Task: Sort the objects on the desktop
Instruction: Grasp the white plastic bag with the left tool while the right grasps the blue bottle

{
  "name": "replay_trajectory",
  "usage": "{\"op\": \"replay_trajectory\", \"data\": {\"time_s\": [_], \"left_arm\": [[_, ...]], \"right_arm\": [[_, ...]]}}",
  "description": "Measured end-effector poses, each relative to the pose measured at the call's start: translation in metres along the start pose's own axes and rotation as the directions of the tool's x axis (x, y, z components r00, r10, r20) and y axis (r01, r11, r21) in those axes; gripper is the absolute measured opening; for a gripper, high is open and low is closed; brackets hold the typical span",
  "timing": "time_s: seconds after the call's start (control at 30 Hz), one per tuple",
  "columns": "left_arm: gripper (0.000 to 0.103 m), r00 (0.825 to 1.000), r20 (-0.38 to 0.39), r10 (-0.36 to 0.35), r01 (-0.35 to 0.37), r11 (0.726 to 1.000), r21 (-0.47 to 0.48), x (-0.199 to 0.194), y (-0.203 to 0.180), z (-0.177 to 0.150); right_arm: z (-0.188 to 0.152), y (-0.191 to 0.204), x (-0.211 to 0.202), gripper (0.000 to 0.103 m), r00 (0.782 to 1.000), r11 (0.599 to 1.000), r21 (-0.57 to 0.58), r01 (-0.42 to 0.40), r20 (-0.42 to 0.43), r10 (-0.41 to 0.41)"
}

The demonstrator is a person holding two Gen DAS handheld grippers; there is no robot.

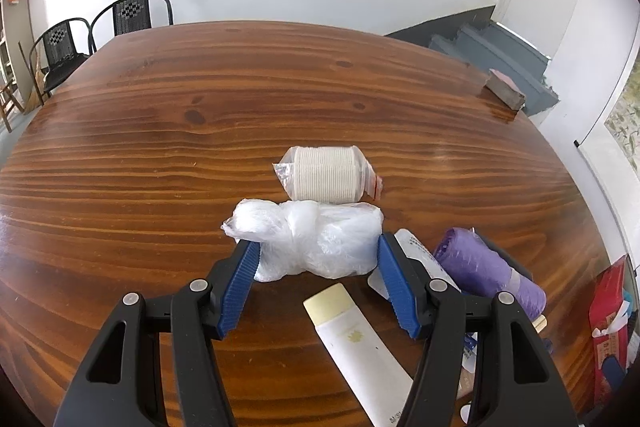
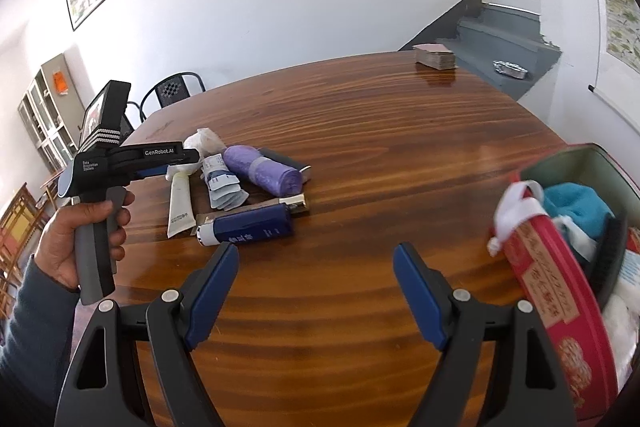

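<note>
We see the white squeeze tube (image 1: 360,355) run off the bottom edge of the left wrist view, its lower end partly behind the left tongs (image 1: 316,259). From the right wrist, the red printed tin box (image 2: 560,307) is blurred and cut by the right edge, its contents unclear, and the crumpled clear plastic bag (image 2: 206,141) shows only partly behind the left tongs.

Left gripper (image 1: 318,251): held low over the table, blue-padded jaws spread wide, set on either side of a white plastic bundle (image 1: 308,239). Left hand (image 2: 86,239): wrapped around the grey handle, sleeve seen at the wrist. Right gripper (image 2: 316,259): jaws spread wide, nothing held between them.
</note>
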State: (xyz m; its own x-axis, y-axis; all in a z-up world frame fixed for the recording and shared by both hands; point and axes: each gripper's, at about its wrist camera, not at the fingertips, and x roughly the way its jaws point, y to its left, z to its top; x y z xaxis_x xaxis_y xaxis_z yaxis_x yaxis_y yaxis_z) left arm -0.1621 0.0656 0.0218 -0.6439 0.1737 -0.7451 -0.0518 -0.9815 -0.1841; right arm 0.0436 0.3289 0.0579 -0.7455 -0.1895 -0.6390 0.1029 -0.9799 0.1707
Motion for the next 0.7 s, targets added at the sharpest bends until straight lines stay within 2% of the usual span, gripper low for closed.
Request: {"op": "replay_trajectory", "data": {"time_s": [0.07, 0.17, 0.37, 0.7], "left_arm": [[0.051, 1.0, 0.001, 0.006, -0.006, 1.0, -0.009, 0.001, 0.003, 0.0], [0.043, 1.0, -0.003, 0.009, -0.009, 1.0, -0.02, 0.0, 0.006, 0.001], [0.042, 0.999, 0.001, 0.034, -0.034, 0.999, -0.03, -0.007, 0.007, 0.002], [0.042, 0.994, 0.103, 0.042, -0.04, 0.999, -0.025, -0.047, 0.005, 0.015]], "right_arm": [[0.003, 0.004, 0.005, 0.083, 1.0, 1.0, -0.008, -0.007, -0.006, 0.007], [0.007, 0.011, 0.014, 0.083, 1.0, 1.0, -0.027, -0.013, -0.016, 0.012], [0.01, 0.024, 0.04, 0.083, 0.997, 0.996, -0.078, -0.03, -0.068, 0.025], [0.009, 0.036, 0.07, 0.083, 0.99, 0.99, -0.111, -0.083, -0.125, 0.069]]}}
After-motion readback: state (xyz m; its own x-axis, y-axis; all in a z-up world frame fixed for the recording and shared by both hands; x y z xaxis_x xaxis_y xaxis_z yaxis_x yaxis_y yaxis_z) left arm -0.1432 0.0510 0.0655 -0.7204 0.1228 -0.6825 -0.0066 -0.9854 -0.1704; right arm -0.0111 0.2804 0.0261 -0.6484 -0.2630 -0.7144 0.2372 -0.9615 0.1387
